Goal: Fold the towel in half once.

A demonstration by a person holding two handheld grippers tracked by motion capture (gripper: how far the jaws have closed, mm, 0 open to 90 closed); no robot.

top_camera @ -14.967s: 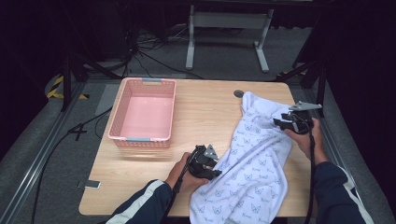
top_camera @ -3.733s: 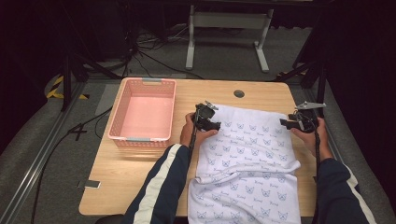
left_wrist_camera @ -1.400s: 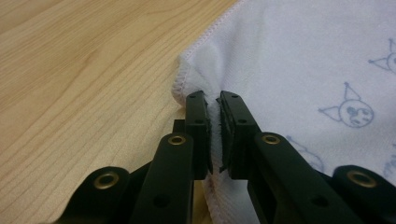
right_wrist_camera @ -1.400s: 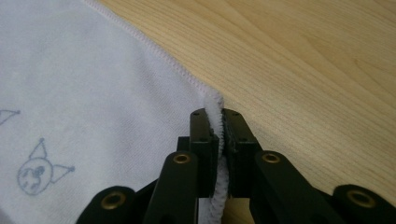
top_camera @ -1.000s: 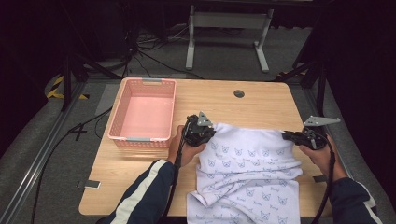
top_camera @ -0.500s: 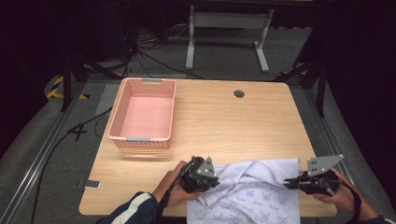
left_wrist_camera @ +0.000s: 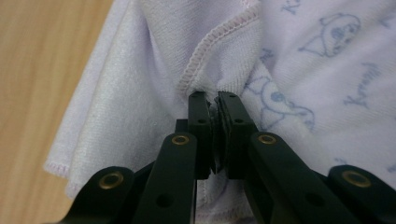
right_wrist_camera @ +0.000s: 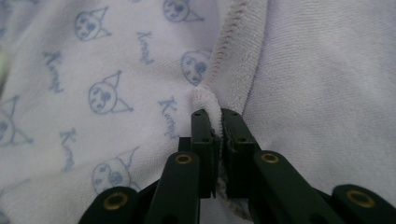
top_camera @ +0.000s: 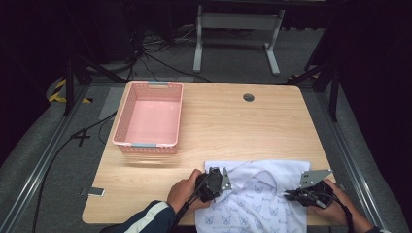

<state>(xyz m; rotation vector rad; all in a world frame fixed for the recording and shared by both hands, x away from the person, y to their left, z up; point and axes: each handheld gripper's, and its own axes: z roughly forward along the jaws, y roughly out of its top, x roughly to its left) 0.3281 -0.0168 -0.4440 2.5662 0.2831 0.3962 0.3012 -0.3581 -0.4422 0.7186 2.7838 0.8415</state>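
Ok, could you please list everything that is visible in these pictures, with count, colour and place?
White printed cloth towel: one, white with pale blue cartoon faces, folded over on the near right part of the table, reaching the near edge.
Pink plastic basket: one, pink with grey handles, far left part of the table, nothing visible inside.
Wooden table: one, light wood, with a round hole near its far edge.
Small grey object: one, near left edge of the table.
Cables: several, black, on the floor beyond the table.
Left gripper: one, black, shut on the towel's hem.
Right gripper: one, black, shut on a towel edge.
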